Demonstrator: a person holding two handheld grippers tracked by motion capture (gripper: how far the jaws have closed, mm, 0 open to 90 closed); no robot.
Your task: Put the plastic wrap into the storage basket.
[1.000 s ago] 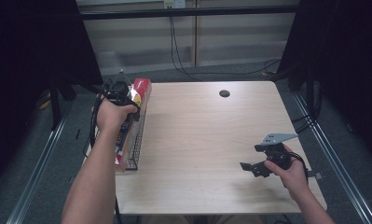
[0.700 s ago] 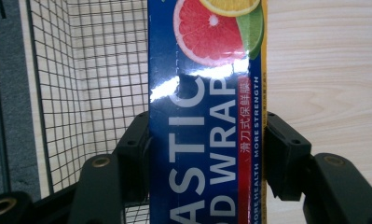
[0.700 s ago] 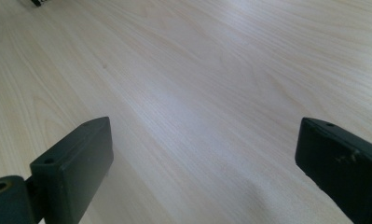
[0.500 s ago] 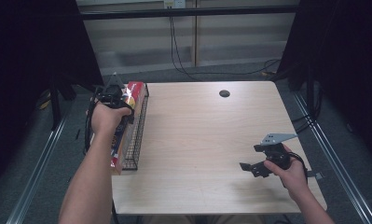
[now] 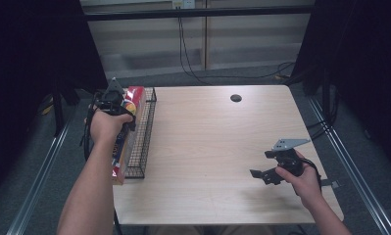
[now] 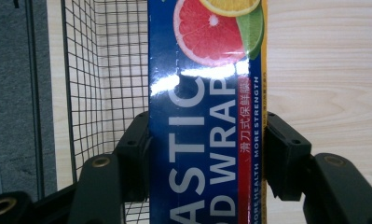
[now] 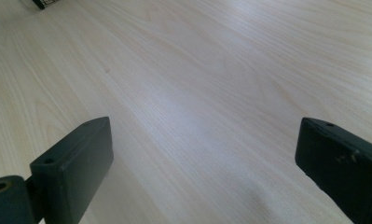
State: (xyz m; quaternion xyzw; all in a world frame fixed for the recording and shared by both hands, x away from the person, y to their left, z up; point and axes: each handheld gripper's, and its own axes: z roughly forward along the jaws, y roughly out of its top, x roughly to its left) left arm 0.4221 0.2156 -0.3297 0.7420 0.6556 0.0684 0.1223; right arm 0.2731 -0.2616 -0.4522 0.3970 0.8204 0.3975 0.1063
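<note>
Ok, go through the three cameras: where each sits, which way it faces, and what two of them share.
High view: above the person's side, facing forward and down on the table; both forearms, left claw, right claw.
Left gripper view: on the left claw, looking along the jaws, which are shut on the plastic wrap box.
Right gripper view: on the right claw, jaws open over bare tabletop.
Shared: box and wire basket, in the high and left gripper views.

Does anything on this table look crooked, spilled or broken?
Nothing spilled or damaged. The one thing not sitting at rest is the plastic wrap box: the left gripper clamps it over the wire basket at the table's left edge. The right gripper is open over bare tabletop.
</note>
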